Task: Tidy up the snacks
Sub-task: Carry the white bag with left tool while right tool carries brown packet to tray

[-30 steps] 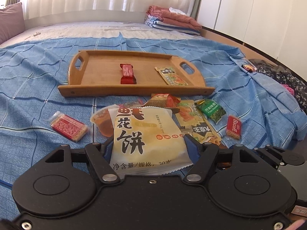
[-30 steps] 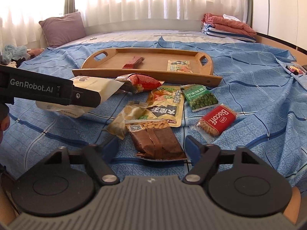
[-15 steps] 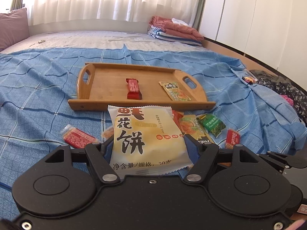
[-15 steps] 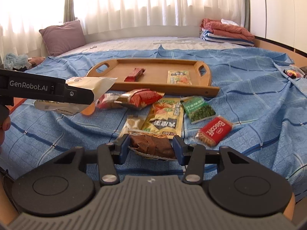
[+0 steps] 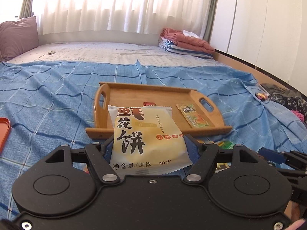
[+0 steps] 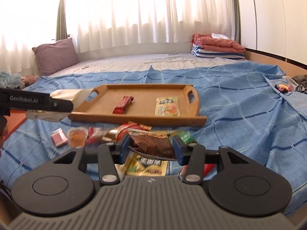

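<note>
My left gripper (image 5: 147, 145) is shut on a pale yellow pastry packet (image 5: 145, 136) with black Chinese letters and holds it in the air before the wooden tray (image 5: 107, 95). My right gripper (image 6: 151, 146) is shut on a brown snack packet (image 6: 151, 143), lifted above the snack pile. The tray (image 6: 138, 117) holds a red bar (image 6: 122, 105) and a green-orange sachet (image 6: 167, 106). The left gripper (image 6: 38, 102) with its packet also shows at the left of the right wrist view.
Loose snacks lie on the blue checked sheet (image 6: 239, 115) before the tray: a jelly cup (image 6: 76, 136), a red biscuit pack (image 6: 58, 139), green and yellow packets. A red lid (image 5: 3, 132) lies at left. Folded blankets (image 6: 216, 46) and a pillow (image 6: 55, 55) sit at the back.
Both grippers have risen and moved toward the tray. The right gripper closed on the brown packet and lifted it off the sheet. The left still holds the pastry packet.
</note>
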